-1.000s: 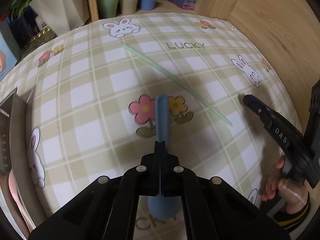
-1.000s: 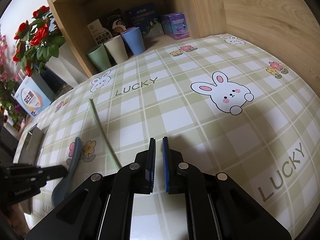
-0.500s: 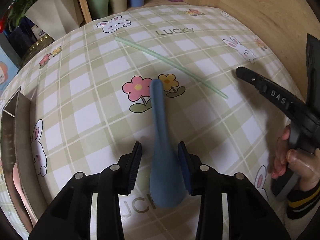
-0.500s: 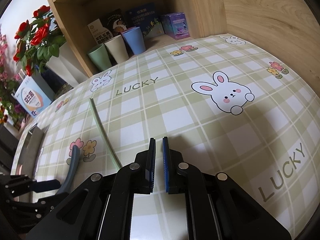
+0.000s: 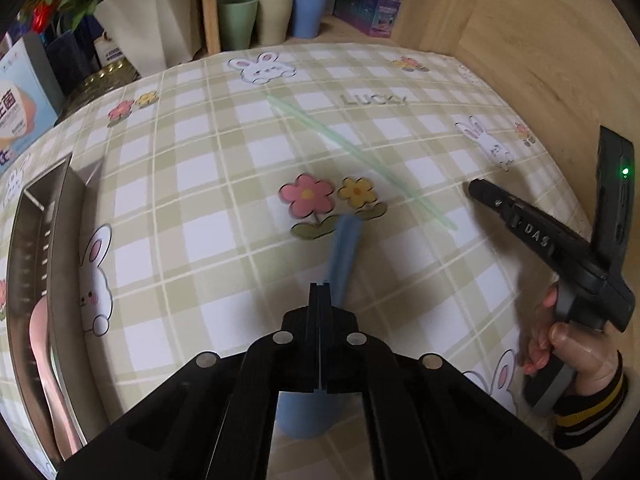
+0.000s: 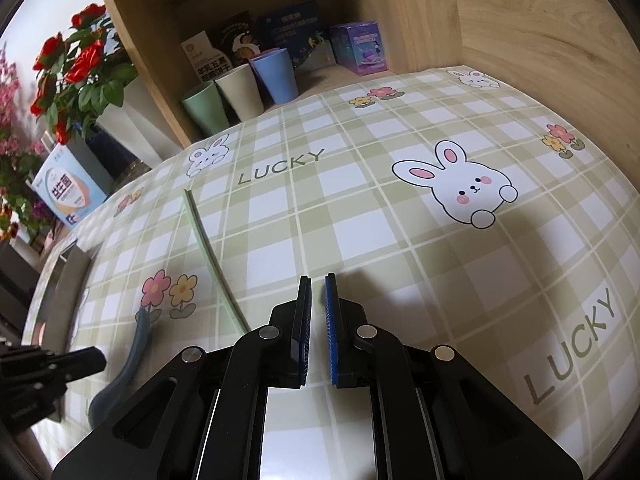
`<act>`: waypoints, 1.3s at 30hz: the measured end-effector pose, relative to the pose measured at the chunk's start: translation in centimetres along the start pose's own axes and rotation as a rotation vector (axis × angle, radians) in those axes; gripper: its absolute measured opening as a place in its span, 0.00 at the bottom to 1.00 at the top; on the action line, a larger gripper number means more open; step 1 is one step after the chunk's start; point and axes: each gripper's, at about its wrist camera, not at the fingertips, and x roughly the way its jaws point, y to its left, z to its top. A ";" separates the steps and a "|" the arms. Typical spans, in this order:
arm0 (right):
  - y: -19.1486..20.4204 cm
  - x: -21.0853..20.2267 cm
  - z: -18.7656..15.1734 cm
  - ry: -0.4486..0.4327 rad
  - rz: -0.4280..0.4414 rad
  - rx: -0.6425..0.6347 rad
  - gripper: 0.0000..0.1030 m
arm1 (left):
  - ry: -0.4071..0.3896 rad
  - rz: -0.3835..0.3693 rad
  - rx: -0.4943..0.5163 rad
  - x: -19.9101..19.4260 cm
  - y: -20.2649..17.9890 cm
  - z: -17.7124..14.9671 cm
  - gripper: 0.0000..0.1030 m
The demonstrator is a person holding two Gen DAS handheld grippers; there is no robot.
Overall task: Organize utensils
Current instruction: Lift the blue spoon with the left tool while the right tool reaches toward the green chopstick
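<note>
Two utensils still lie on the checked cloth (image 5: 208,208): a blue spoon (image 5: 346,252) at lower centre of the left wrist view and a pale green straw (image 5: 360,156) running diagonally above it. The left gripper (image 5: 320,292) has its jaws pressed fully together on the spoon's handle, bowl showing beneath the fingers. That pinch looks thin and off-centre, so the spoon could swivel or slide out on the way to the metal tray (image 5: 36,264) at the left edge, where a pink utensil (image 5: 42,344) already rests. The right gripper (image 6: 318,312) hangs nearly closed and empty over bare cloth, just right of the straw, which could roll if nudged.
</note>
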 end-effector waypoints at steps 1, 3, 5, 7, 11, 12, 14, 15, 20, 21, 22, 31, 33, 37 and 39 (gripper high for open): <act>0.1 0.0 0.0 0.002 -0.002 -0.005 0.07 | 0.018 -0.009 -0.007 0.3 0.2 -0.2 0.00; 0.1 0.0 0.0 0.001 -0.002 -0.008 0.07 | 0.029 -0.023 -0.014 0.4 0.3 -0.4 0.00; 0.1 0.0 0.0 -0.001 -0.003 -0.003 0.07 | 0.028 -0.046 -0.009 0.1 0.2 -0.4 0.00; 0.1 0.0 0.0 0.000 -0.003 -0.001 0.07 | 0.033 -0.064 0.017 -0.2 0.0 -0.4 0.09; 0.2 0.1 0.0 0.005 -0.006 -0.010 0.07 | 0.032 -0.020 0.117 -0.5 -1.3 -1.0 0.37; 0.3 0.2 0.0 0.007 -0.006 -0.014 0.07 | 0.039 -0.002 0.132 -0.4 -1.4 -1.3 0.36; 0.3 0.1 0.0 0.007 -0.007 -0.017 0.07 | 0.063 0.032 0.149 0.4 -1.7 -1.7 0.35; 0.2 0.1 0.0 0.005 -0.005 -0.017 0.07 | 0.070 0.041 0.149 0.6 -1.7 -1.7 0.30; 0.0 0.1 0.0 0.009 0.000 -0.010 0.07 | 0.079 0.066 0.177 1.2 -1.7 -1.9 0.27; 0.1 0.2 0.0 0.010 0.000 -0.011 0.08 | 0.081 0.066 0.176 1.1 -1.6 -1.9 0.26; 0.2 0.2 0.0 0.010 0.001 -0.014 0.07 | 0.081 0.066 0.177 1.1 -1.5 -1.9 0.25; 0.4 0.1 -0.1 0.011 0.004 -0.021 0.08 | 0.016 -0.002 0.066 -1.0 0.6 -1.1 0.00; 0.5 0.2 -0.1 0.012 0.001 -0.028 0.07 | 0.034 -0.006 0.042 -1.0 1.2 -0.8 0.00; 0.5 0.2 -0.1 0.012 0.001 -0.028 0.07 | 0.056 -0.009 0.026 -0.6 1.8 -1.2 0.00; 0.6 0.2 -0.1 0.014 0.000 -0.030 0.08 | 0.067 -0.006 0.037 -0.7 1.7 -1.3 0.00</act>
